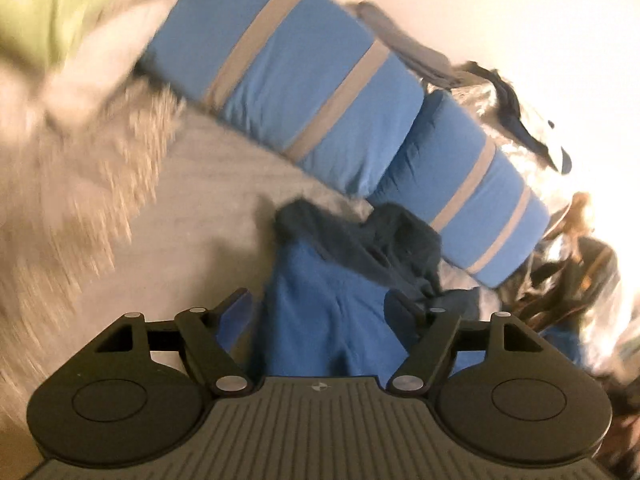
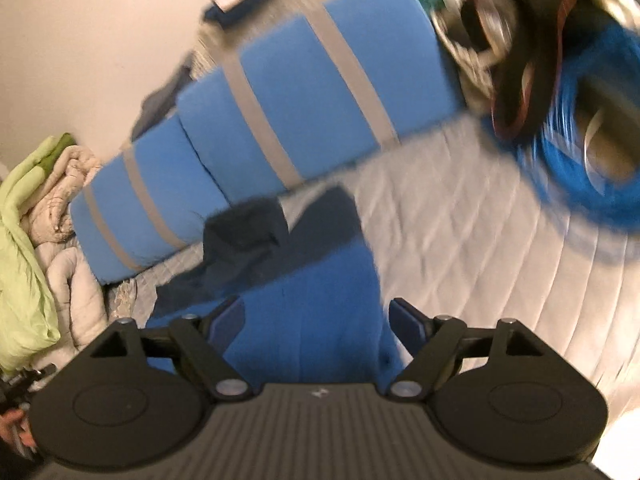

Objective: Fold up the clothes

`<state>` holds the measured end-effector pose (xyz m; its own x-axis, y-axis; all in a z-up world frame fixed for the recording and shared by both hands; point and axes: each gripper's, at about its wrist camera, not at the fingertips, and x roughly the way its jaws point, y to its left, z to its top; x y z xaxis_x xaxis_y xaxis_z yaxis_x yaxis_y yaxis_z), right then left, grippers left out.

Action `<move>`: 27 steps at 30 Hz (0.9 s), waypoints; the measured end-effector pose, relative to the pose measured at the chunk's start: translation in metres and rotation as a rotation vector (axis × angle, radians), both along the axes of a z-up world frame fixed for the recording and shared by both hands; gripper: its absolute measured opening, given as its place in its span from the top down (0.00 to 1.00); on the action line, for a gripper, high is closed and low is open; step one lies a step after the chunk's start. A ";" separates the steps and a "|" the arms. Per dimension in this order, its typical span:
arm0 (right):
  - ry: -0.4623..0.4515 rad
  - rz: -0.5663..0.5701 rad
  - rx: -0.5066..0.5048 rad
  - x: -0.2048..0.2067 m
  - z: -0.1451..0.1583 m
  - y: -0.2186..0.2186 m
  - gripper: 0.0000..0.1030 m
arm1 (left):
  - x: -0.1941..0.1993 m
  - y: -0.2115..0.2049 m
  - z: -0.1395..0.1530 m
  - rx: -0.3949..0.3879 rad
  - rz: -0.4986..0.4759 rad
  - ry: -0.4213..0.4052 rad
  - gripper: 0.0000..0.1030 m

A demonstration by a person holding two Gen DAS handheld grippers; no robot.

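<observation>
Blue cotton garment with dark navy trim (image 1: 320, 312) lies on the grey quilted bed (image 2: 460, 240) between both spread, empty tongs, left tongs (image 1: 320, 312) and right tongs (image 2: 316, 316); the loose dark navy end may unfold or bunch.

left gripper (image 1: 320, 312): matte black, two round side discs, ribbed grey centre plate with small white logo, silver pivot screws on angled link arms, dark blue finger pads | right gripper (image 2: 316, 316): same black build, ribbed plate at lower centre, silver screws, blue pads
</observation>
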<state>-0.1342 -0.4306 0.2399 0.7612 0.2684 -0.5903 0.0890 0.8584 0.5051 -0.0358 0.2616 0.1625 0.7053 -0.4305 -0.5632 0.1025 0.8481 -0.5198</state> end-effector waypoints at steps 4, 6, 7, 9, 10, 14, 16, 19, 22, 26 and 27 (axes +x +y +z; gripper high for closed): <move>-0.081 0.027 -0.090 0.024 0.045 -0.034 0.13 | 0.022 0.008 0.024 0.072 -0.046 -0.036 0.27; -0.082 0.044 -0.065 0.044 0.059 -0.054 0.11 | 0.032 0.010 0.023 0.074 -0.055 -0.040 0.26; -0.097 0.040 -0.070 0.050 0.061 -0.060 0.11 | 0.038 0.009 0.020 0.073 -0.059 -0.040 0.25; -0.103 0.066 -0.088 0.066 0.059 -0.068 0.11 | 0.050 0.009 0.009 0.066 -0.077 -0.030 0.25; -0.096 0.095 -0.100 0.076 0.055 -0.070 0.11 | 0.057 0.008 0.001 0.060 -0.083 -0.022 0.25; -0.041 0.111 -0.029 0.103 0.007 -0.077 0.11 | 0.088 -0.004 -0.040 0.117 -0.154 0.036 0.25; -0.023 0.124 0.020 0.111 -0.018 -0.078 0.12 | 0.102 -0.012 -0.061 0.152 -0.200 0.066 0.26; -0.015 0.151 0.055 0.121 -0.045 -0.079 0.12 | 0.117 -0.011 -0.085 0.070 -0.259 0.073 0.26; 0.009 0.185 0.068 0.133 -0.070 -0.075 0.12 | 0.131 -0.013 -0.104 0.025 -0.290 0.063 0.26; 0.041 0.224 0.073 0.146 -0.100 -0.067 0.12 | 0.144 -0.016 -0.120 -0.054 -0.325 0.069 0.27; 0.042 0.233 0.081 0.149 -0.106 -0.065 0.12 | 0.146 -0.017 -0.122 -0.072 -0.332 0.066 0.27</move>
